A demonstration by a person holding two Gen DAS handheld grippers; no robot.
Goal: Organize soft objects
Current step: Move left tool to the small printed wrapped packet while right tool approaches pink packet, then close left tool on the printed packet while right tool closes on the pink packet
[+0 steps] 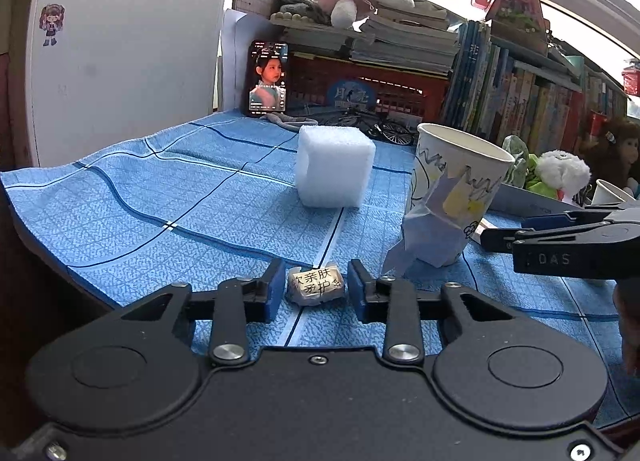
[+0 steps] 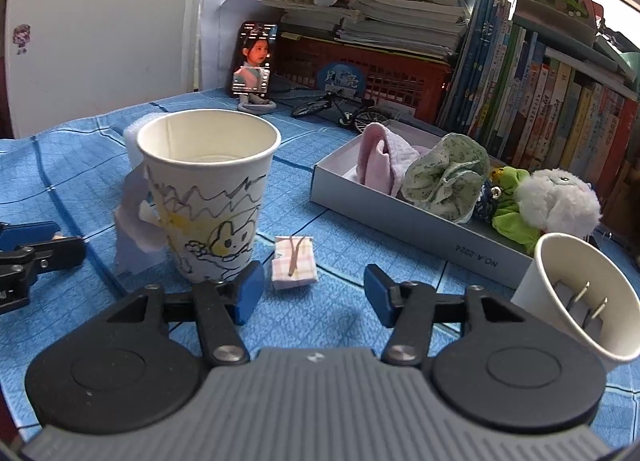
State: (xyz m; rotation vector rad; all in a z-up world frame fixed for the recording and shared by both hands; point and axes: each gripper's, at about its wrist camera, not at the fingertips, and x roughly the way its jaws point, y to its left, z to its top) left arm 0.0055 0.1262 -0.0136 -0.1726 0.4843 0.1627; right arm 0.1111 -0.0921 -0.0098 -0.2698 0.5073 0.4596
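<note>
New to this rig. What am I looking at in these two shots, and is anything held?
No robot arm: a person carries a hand-held gripper in each hand, each with a fisheye camera looking along its fingers. The left view shows the left hand-held gripper open around a small wrapped packet on the blue cloth, not closed on it. The right view shows the right hand-held gripper open, empty, near a pink checked packet. Also there: a drawn-on paper cup, a foam block, and a grey box holding soft toys.
</note>
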